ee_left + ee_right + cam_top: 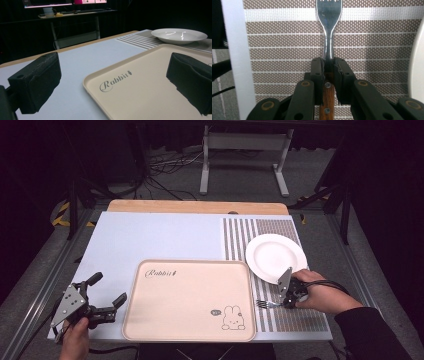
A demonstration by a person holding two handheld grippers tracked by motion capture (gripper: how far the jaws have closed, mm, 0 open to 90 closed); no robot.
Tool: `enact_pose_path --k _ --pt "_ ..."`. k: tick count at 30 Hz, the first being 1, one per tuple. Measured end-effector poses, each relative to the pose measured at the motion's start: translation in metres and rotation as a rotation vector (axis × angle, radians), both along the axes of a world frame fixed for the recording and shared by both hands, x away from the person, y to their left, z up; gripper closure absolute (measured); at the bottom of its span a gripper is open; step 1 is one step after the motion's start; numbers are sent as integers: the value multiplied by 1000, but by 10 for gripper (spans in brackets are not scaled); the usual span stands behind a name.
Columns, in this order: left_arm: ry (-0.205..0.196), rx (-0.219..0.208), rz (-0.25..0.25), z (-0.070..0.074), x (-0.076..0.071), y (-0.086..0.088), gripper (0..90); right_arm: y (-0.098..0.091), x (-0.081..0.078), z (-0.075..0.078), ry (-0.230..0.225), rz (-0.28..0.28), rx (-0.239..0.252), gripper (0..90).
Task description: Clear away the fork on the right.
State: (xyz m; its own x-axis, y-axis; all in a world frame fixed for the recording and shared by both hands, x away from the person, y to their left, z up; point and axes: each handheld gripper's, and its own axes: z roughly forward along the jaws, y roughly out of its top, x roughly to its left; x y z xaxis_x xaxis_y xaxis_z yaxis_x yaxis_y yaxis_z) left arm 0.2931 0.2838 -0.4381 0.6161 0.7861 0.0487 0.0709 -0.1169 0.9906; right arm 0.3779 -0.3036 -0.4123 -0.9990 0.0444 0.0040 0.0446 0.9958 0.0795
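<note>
Right gripper view: we see the right gripper point(329, 65) with jaws clamped on a wooden-handled steel fork point(328, 30), tines pointing straight ahead along them; the left gripper point(105, 294) gapes wide, empty.

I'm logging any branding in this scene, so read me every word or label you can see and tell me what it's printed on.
"Rabbit": cursive script with a small carrot mark after it, printed near a corner of the beige tray.
Small speech bubble beside the rabbit drawing on the same tray: too small to read.
Monitors in the background of the left gripper view: too blurred to read.
White plate, fork and striped placemat: no text.
</note>
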Motion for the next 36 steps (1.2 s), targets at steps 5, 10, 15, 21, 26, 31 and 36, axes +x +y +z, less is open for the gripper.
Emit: enact_pose_path --k 5,10,15,21,26,31,36 --pt "1 0 3 0 0 0 2 0 0 9 -10 3 16 785" --pt "2 -1 2 0 0 -1 2 1 -1 19 -32 -9 33 786" --pt "2 1 2 -1 0 -1 2 2 -1 37 -66 -20 71 786" --pt "4 -3 2 -1 1 0 2 4 0 50 -96 -24 101 785" --pt "3 -2 1 -1 1 -1 2 12 -1 61 -125 -17 118 786" --pt "3 -3 2 -1 0 0 2 25 1 68 -128 -3 127 785" --pt "1 -1 0 -1 1 0 1 42 4 75 -156 14 123 785"
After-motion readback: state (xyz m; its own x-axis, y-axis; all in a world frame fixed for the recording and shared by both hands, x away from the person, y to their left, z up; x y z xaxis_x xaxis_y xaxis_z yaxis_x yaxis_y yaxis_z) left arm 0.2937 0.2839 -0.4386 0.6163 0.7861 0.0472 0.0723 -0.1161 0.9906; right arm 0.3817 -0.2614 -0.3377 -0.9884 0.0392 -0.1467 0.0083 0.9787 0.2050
